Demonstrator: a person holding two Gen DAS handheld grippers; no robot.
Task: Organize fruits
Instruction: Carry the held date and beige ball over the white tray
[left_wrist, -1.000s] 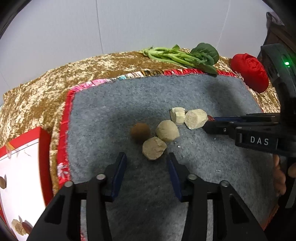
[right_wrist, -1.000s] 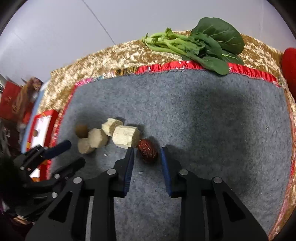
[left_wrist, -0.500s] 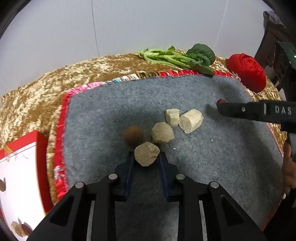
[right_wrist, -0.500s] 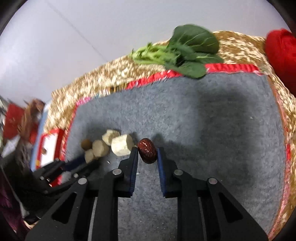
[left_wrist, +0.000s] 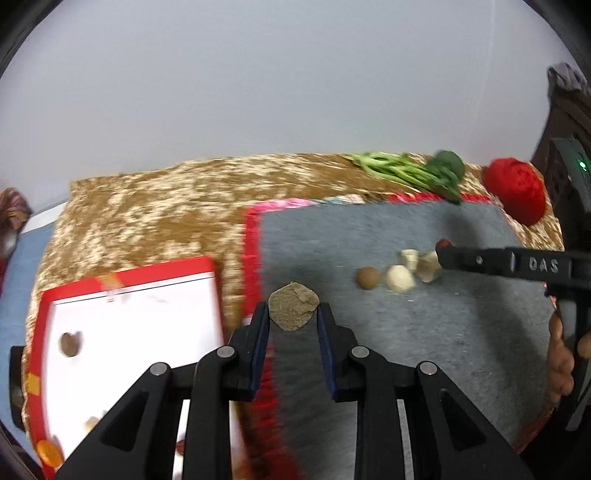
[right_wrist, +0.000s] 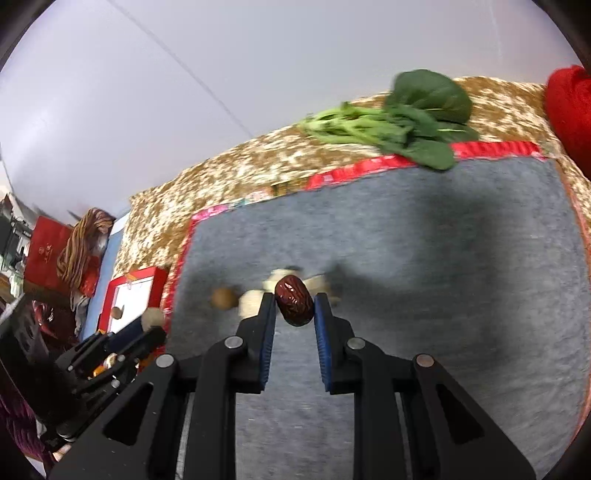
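Observation:
My left gripper (left_wrist: 292, 316) is shut on a tan round chunk (left_wrist: 293, 305) and holds it above the grey mat's left edge, beside a red-rimmed white box (left_wrist: 129, 317). My right gripper (right_wrist: 294, 309) is shut on a dark red date (right_wrist: 294, 301), lifted above the mat. On the grey mat (left_wrist: 424, 332) lie a brown round fruit (left_wrist: 368, 277) and pale chunks (left_wrist: 400, 277). The right gripper also shows in the left wrist view (left_wrist: 443, 254), and the left gripper in the right wrist view (right_wrist: 147, 325).
Leafy greens (right_wrist: 406, 118) lie on the gold cloth (left_wrist: 159, 210) at the back. A red bundle (left_wrist: 517, 192) sits at the back right. The white box holds a few small pieces (left_wrist: 70, 343). Red boxes and clutter (right_wrist: 48, 251) stand off the table's left.
Both grippers have closed on their pieces and lifted them. The left one has swung left toward the white box with the tan chunk; the right one has risen with the date.

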